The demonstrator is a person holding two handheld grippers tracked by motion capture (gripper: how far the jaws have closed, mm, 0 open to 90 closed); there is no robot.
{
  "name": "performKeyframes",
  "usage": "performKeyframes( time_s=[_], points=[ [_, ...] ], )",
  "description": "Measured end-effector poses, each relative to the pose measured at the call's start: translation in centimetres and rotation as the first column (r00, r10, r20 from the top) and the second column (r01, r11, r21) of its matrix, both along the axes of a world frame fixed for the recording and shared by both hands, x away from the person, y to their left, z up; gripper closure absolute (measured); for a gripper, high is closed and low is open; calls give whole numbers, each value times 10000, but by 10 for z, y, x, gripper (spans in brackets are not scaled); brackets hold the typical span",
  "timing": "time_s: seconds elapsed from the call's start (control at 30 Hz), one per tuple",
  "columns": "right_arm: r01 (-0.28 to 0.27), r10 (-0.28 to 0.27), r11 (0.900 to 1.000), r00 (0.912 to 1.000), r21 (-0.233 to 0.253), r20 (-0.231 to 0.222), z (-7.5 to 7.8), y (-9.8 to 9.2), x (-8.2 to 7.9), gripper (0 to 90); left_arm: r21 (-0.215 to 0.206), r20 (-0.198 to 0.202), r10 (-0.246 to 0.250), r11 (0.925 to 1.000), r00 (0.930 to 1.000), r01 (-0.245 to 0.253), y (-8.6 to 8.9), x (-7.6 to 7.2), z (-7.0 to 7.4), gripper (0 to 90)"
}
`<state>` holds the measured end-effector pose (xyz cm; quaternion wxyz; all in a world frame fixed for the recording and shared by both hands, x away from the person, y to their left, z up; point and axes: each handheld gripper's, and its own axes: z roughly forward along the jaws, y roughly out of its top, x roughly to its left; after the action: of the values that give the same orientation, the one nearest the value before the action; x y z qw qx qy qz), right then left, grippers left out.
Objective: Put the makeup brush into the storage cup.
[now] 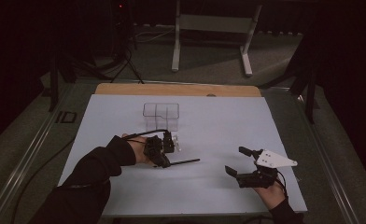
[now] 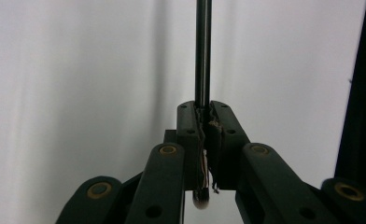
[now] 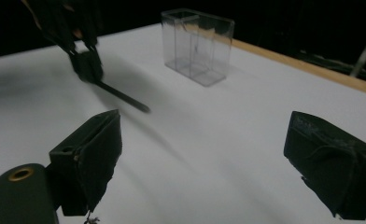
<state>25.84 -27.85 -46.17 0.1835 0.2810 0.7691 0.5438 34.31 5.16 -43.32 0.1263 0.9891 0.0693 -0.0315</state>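
On the white table [image 1: 209, 121], left of centre, the left gripper [image 1: 165, 158] has its fingers [image 2: 190, 135] closed on a thin dark rod [image 1: 183, 162]. In the high view the rod sticks out to the right from the gripper, low over the table surface; whether its tip touches the surface cannot be told. In the left gripper view the rod [image 2: 203, 51] runs straight up from between the clamped fingers, and its rounded end shows below them. A clear plastic box [image 1: 161, 116] with inner dividers stands upright just beyond the left gripper, toward the far side of the table. At the near right, well apart from the rod, the right gripper [image 1: 239, 163] is held with its fingers [image 3: 92, 158] spread wide and nothing between them. A grey three-cornered plate [image 1: 275, 159] sits on top of it. In the right gripper view the box [image 3: 197, 44] stands at the far centre, with the rod [image 3: 123, 96] to its left.
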Motion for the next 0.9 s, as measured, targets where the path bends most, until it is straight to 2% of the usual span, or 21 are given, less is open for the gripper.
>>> performKeyframes(
  time_s=[0.07,0.13,0.23,0.3,0.33,0.37,0.43,0.53,0.57,0.67,0.7,0.77,0.8,0.87,0.9],
  points=[
    [78,-67,9996,9991,-274,422,5,0,-2,115,-48,-131,19,10000,9999,-19,-3,1,0,856],
    [49,28,9959,9963,-899,863,12,2,-5,115,61,-95,59,10000,9999,-59,-7,2,-1,856],
    [-3,223,9871,9905,-1603,1359,22,8,-7,116,114,-137,-50,9999,9999,52,-12,4,-2,856],
    [-112,491,9766,9838,-2146,1723,26,14,-8,133,85,-125,-81,9999,9999,82,-15,4,-1,856],
    [-169,656,9692,9793,-2456,1917,28,16,-9,136,106,-247,-117,9999,9996,120,-16,4,-1,856],
    [-179,828,9589,9723,-2831,2188,30,19,-10,142,154,-157,-153,9998,9998,155,-17,3,-1,856],
    [76,977,9352,9554,-3539,2787,33,25,-12,144,186,-247,-108,9998,9996,112,-18,4,-1,855],
    [41,1438,8990,9418,-4380,3039,38,31,-12,215,166,-255,-95,9998,9996,99,-20,3,-2,856],
    [-106,1641,8901,9401,-4557,2987,39,33,-11,235,189,-241,-61,9998,9997,66,-21,4,-2,855],
    [-315,1966,8728,9360,-4870,2919,40,39,-10,266,156,-331,-128,9998,9994,134,-23,4,-1,855],
    [-398,2046,8668,9374,-4971,2817,40,42,-9,269,170,-430,-174,9997,9989,181,-23,4,-1,856],
    [-875,2309,8561,9465,-5094,2255,37,48,-7,297,176,-344,-182,9997,9992,188,-25,3,0,856],
    [-1159,2487,8460,9492,-5204,1928,36,50,-6,338,179,-402,-249,9995,9989,256,-26,3,1,855],
    [-1706,2801,8259,9514,-5373,1284,32,55,-3,348,153,-403,-291,9994,9988,297,-28,4,3,855],
    [-1899,2863,8193,9530,-5410,989,30,57,-1,360,121,-395,-334,9994,9987,339,-29,3,4,856]
  ],
)
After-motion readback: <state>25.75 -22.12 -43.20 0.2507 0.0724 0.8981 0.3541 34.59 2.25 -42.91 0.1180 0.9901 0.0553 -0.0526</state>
